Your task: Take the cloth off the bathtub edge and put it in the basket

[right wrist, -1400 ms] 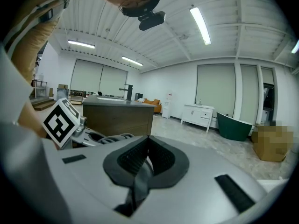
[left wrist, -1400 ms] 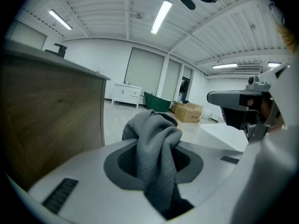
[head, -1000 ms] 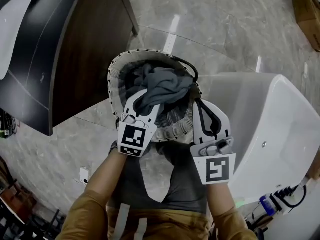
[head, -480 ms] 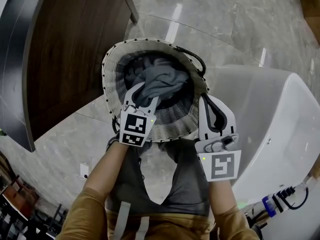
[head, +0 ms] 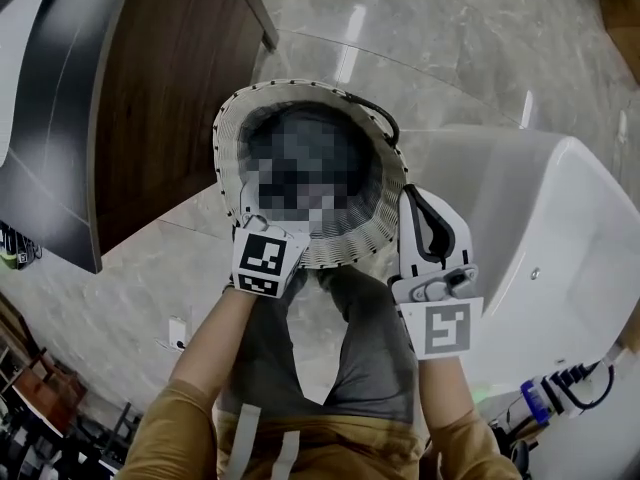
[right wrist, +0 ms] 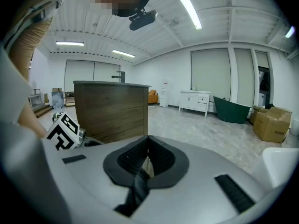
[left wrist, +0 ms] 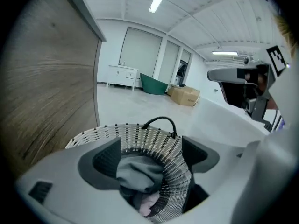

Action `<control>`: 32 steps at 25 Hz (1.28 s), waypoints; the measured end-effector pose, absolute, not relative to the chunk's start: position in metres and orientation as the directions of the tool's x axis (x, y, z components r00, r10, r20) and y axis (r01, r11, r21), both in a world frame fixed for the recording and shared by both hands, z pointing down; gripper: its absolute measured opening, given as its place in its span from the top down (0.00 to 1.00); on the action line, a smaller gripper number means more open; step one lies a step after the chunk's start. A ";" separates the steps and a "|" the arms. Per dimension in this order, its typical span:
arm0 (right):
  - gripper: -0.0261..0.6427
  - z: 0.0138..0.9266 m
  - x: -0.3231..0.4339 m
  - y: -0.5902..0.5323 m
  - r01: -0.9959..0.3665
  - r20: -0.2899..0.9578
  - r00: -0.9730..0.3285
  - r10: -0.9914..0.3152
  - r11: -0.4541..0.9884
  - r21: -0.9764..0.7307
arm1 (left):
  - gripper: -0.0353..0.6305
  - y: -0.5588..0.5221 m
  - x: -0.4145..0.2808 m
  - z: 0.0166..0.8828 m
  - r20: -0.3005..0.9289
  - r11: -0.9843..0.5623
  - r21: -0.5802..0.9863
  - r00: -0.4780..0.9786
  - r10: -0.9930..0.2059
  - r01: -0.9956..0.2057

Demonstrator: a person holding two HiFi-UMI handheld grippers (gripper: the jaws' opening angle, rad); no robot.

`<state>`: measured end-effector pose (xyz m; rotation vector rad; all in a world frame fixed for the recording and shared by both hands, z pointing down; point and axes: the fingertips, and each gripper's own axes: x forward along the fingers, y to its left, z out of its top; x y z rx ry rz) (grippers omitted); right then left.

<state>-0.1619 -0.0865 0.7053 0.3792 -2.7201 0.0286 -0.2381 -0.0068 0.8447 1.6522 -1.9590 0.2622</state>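
The round woven basket [head: 226,138] stands on the floor between a dark cabinet and the white bathtub [head: 520,228]. A mosaic patch hides its inside in the head view. In the left gripper view the grey cloth [left wrist: 138,171] lies inside the basket [left wrist: 117,130], over something pale. My left gripper [head: 272,233] sits at the basket's near rim; its jaws have just been opening and stand wide on either side of the cloth, their pads [left wrist: 105,164] not pressing it. My right gripper [head: 415,198] is shut and empty beside the basket's right rim, by the tub edge.
A dark wood cabinet [head: 160,98] stands left of the basket. A power strip with cable [head: 545,403] lies by the tub's near end. Far across the marble floor are a green tub [right wrist: 231,110], cardboard boxes [right wrist: 273,122] and a white sideboard [left wrist: 122,75].
The left jaws, earlier shut on the grey cloth over the basket, have spread and let it go; the cloth has dropped into the basket. The right gripper has stayed beside the rim.
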 end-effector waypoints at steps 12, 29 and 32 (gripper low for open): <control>0.95 0.599 -0.149 -0.078 -0.271 0.361 -0.896 -0.259 0.962 0.019 | 0.84 -0.004 -0.251 0.740 0.580 0.337 0.046 -0.249 -0.775 -0.940; 0.95 0.413 -0.110 -0.095 -0.331 0.245 -0.910 -0.335 0.942 0.059 | 0.94 -0.028 -0.241 0.472 0.358 0.320 0.035 -0.287 -0.889 -0.947; 0.95 0.378 -0.104 -0.093 -0.330 0.202 -0.920 -0.335 0.942 0.061 | 0.94 -0.026 -0.233 0.420 0.303 0.303 0.022 -0.283 -0.910 -0.953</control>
